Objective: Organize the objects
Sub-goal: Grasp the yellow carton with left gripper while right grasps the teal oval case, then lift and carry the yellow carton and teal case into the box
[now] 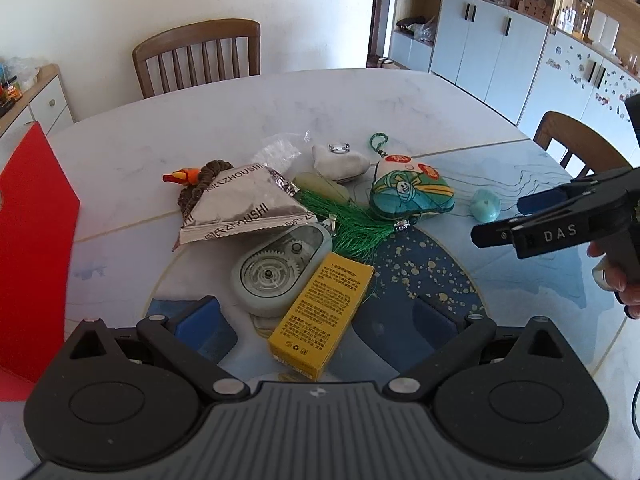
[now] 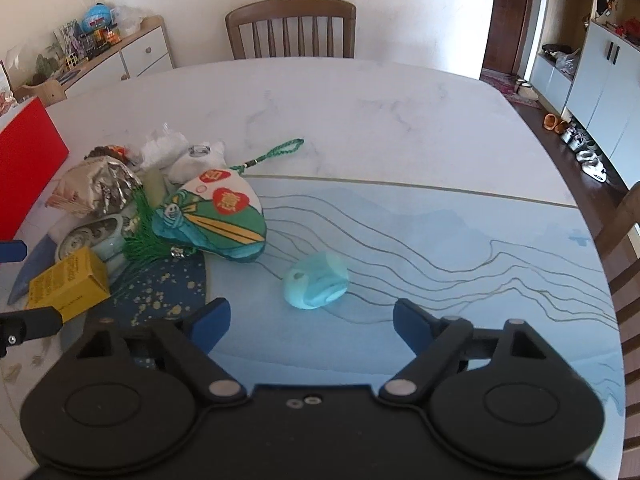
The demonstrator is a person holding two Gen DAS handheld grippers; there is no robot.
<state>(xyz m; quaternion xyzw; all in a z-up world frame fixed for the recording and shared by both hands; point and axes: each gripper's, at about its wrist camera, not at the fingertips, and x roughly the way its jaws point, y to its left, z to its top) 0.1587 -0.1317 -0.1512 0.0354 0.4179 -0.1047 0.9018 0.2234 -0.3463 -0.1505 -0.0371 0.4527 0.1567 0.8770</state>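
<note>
The small pale turquoise egg-shaped plastic thing (image 2: 316, 280) lies alone on the table, apart from the green embroidered fabric pouch (image 2: 212, 220), just ahead of the right gripper (image 2: 311, 322), the nearer one, between its wide, empty blue fingers; the left gripper (image 1: 318, 320) gapes wide over the yellow cardboard box (image 1: 322, 312), touching nothing

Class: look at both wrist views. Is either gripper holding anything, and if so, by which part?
Nothing is held. The left gripper stands open above the yellow box, and the right gripper stands open short of the turquoise egg-shaped object.
</note>
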